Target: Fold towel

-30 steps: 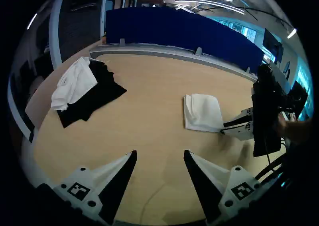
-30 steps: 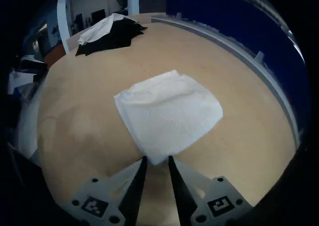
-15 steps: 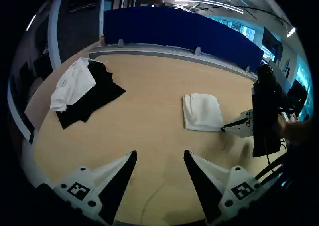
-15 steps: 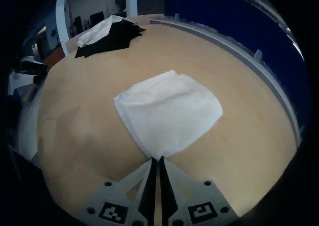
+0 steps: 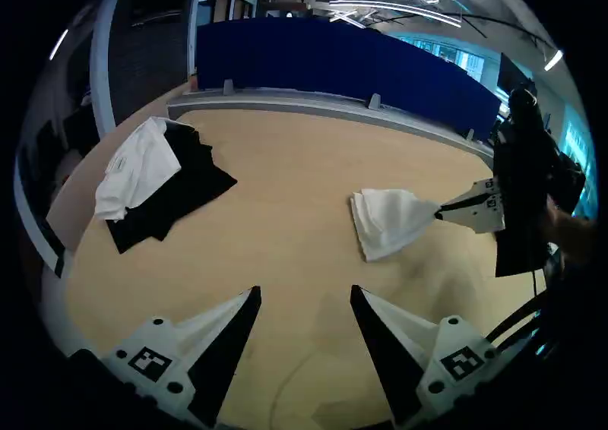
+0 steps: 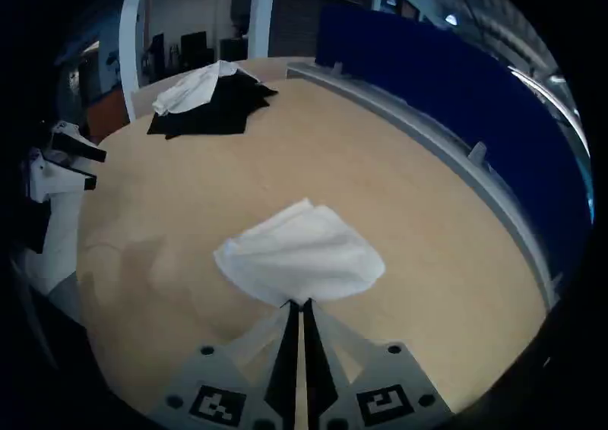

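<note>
Right gripper view, right claw pinching raised towel corner

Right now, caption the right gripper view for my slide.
Right gripper pinching one corner of the white towel above the table.

We see a soft, nubby cloth towel on a smooth, matt, pale wood-look desk, with black cloth beyond.

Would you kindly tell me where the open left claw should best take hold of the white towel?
Probably take the white towel by its near corner lying on the table, sliding the left claw in low from the front; the right claw holds another corner raised.
</note>
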